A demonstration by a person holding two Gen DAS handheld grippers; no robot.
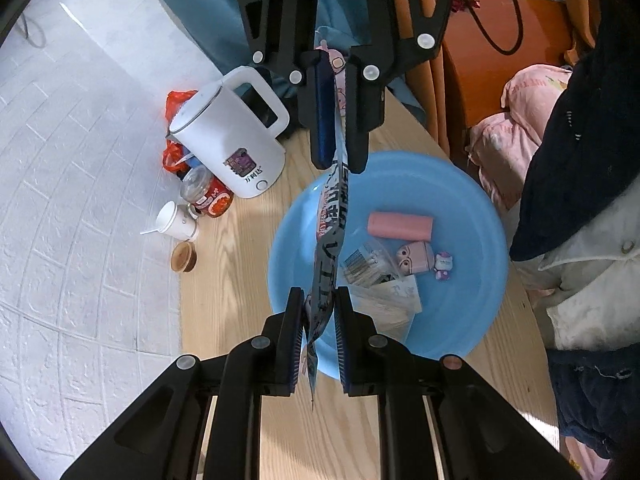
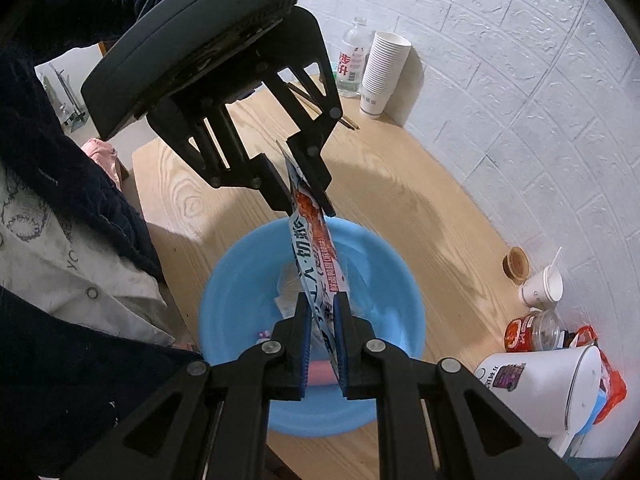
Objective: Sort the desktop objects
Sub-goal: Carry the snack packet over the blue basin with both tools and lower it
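Surface: a light wood-grain table (image 1: 240, 264) against a white embossed brick-pattern wall (image 1: 80, 160).
Left gripper (image 1: 318, 312): bottom centre of its own view, jaws pressed together, pinching the near end of a snack packet (image 1: 332, 216).
Right gripper (image 2: 320, 312): bottom centre of its own view, jaws likewise clamped on the packet's other end.
Packet: stretched between the two grippers, hanging above the blue basin (image 1: 472, 184); large printed characters and a red strip, too blurred to read.
Basin contents, left view: pink roll (image 1: 400, 225), pink cartoon-face item (image 1: 416, 257), small toy figure (image 1: 444, 265), clear bag with a barcode.
Kettle (image 1: 232, 136): white, upper left of the left view, purple sticker and small printed characters near its base.
Beyond the kettle: red-labelled jar (image 1: 208, 196), paper cup (image 1: 176, 222), red plastic bag.
Right view only: stack of paper cups (image 2: 382, 72) and water bottle (image 2: 352, 60) with red characters, top centre by the wall.
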